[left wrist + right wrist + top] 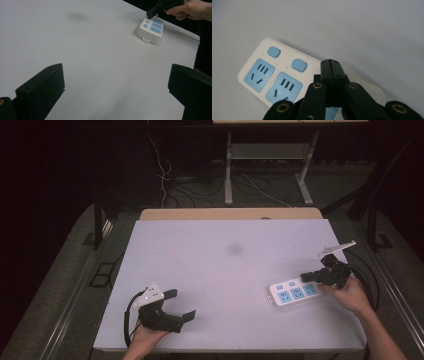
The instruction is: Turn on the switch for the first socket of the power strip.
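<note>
Right now the right gripper has its two black jaws pressed flat together with nothing pinched between them, and their joined tip hangs over the white power strip, just past the second of its small blue switch buttons. Under and just beside that tip lie the strip's blue sockets, and whether the tip touches the strip's face cannot be told. In the high view the right hand holds this gripper at the end of the strip nearest it. Well apart from it, across a bare stretch of the white table, the left gripper rests low over the surface with its jaws spread wide and nothing between them, the left hand behind it.
</note>
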Demonstrator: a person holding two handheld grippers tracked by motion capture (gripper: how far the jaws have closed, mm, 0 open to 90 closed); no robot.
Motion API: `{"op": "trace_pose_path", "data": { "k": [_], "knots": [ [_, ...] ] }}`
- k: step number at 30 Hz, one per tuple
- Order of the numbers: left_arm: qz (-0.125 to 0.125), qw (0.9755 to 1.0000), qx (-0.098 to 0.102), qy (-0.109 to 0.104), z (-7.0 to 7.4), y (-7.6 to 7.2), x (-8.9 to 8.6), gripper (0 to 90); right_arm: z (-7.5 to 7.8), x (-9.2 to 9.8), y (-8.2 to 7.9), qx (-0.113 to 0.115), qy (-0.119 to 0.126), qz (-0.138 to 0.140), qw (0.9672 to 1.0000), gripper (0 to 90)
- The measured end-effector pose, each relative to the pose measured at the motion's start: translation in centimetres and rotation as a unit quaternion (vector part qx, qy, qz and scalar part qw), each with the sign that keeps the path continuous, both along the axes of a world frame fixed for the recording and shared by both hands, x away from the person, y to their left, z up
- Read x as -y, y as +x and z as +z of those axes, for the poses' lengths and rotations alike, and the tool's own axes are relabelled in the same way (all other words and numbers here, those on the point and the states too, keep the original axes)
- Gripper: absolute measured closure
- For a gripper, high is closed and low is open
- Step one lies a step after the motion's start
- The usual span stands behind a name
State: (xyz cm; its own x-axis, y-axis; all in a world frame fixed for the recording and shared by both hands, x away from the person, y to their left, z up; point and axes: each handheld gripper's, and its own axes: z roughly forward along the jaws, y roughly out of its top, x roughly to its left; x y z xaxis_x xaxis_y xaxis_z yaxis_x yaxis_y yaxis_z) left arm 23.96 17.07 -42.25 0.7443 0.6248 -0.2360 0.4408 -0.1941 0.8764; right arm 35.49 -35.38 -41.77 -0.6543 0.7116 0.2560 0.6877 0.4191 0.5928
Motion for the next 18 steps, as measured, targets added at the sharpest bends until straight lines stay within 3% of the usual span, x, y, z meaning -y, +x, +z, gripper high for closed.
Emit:
{"op": "trace_pose_path", "data": {
  "k": [18],
  "knots": [
    [0.003,1.0000,0.002,-0.008,0.1,-0.2,-0.1,0.0,2.3,0.3,-0.3,0.018,0.001,-0.022,0.9996,90.0]
  ]
}}
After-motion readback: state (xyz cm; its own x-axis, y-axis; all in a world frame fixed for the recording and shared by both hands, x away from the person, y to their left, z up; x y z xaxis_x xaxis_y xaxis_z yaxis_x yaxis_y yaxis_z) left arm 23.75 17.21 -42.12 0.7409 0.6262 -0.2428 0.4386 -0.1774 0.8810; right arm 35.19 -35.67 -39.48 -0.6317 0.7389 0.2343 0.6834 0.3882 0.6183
